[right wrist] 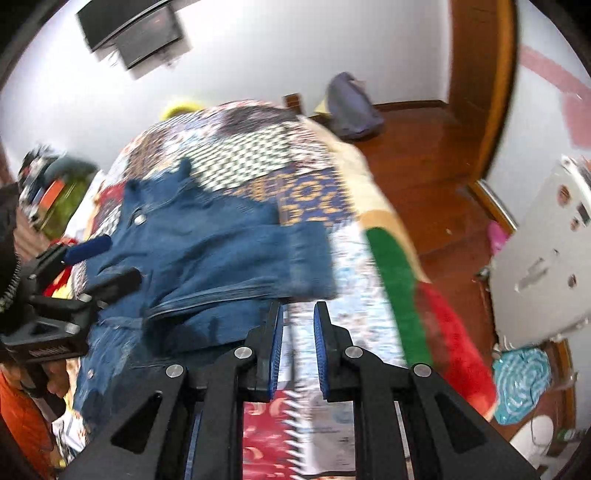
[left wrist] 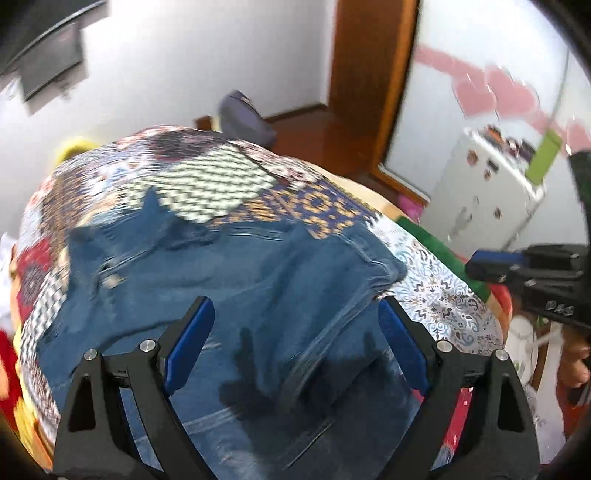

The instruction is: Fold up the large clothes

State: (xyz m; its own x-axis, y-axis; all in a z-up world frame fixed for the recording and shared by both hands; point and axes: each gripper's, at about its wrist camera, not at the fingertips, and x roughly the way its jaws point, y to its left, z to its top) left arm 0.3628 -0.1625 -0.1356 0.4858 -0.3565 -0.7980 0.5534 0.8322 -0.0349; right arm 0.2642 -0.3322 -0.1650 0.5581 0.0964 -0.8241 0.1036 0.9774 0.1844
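Observation:
A blue denim garment (left wrist: 236, 288) lies spread on a bed with a patchwork quilt (left wrist: 207, 184). My left gripper (left wrist: 295, 314) hovers over the denim with its jaws wide open and empty. In the right wrist view the denim (right wrist: 207, 254) lies left of centre, with a folded part reaching right. My right gripper (right wrist: 298, 314) sits just off the denim's right edge over the quilt (right wrist: 280, 155), jaws narrowly apart and holding nothing. The left gripper also shows at the left of the right wrist view (right wrist: 107, 258), and the right gripper at the right of the left wrist view (left wrist: 491, 262).
A wooden floor (right wrist: 424, 166) lies right of the bed, with a dark bag (right wrist: 351, 107), a white cabinet (right wrist: 543, 258) and a wooden door frame (right wrist: 480, 74). A green and red blanket (right wrist: 399, 288) hangs at the bed's right edge. A dark screen (right wrist: 133, 29) hangs on the wall.

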